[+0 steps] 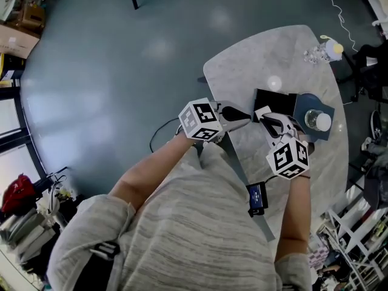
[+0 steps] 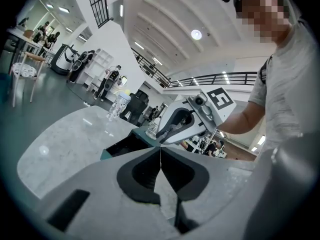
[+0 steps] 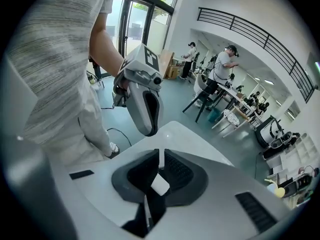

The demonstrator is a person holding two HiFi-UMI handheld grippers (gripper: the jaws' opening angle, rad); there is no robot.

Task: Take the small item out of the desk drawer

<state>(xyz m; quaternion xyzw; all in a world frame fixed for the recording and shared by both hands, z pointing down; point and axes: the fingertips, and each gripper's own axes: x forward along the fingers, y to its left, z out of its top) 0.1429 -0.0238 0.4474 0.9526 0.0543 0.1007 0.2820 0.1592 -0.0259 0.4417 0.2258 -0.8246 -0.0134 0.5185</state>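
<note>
My right gripper (image 1: pixel 265 117) is shut on a small white item (image 3: pixel 160 184), which sits pinched between its dark pads; in the head view the item (image 1: pixel 262 112) shows as a white square at the jaw tips. The gripper hangs over the marble table (image 1: pixel 267 59), just left of the open black drawer (image 1: pixel 274 102) of a teal desk box (image 1: pixel 315 108). My left gripper (image 1: pixel 247 115) is shut with nothing in it, its tips close to the right one. In the left gripper view the left gripper (image 2: pixel 161 153) faces the drawer (image 2: pixel 122 144) and the right gripper (image 2: pixel 162 136).
A clear jar with a white lid (image 1: pixel 317 121) stands on the teal box. A plastic bottle (image 1: pixel 324 50) sits at the table's far edge. A black device (image 1: pixel 257 196) hangs at the person's chest. A cable (image 1: pixel 159 132) lies on the floor on the left.
</note>
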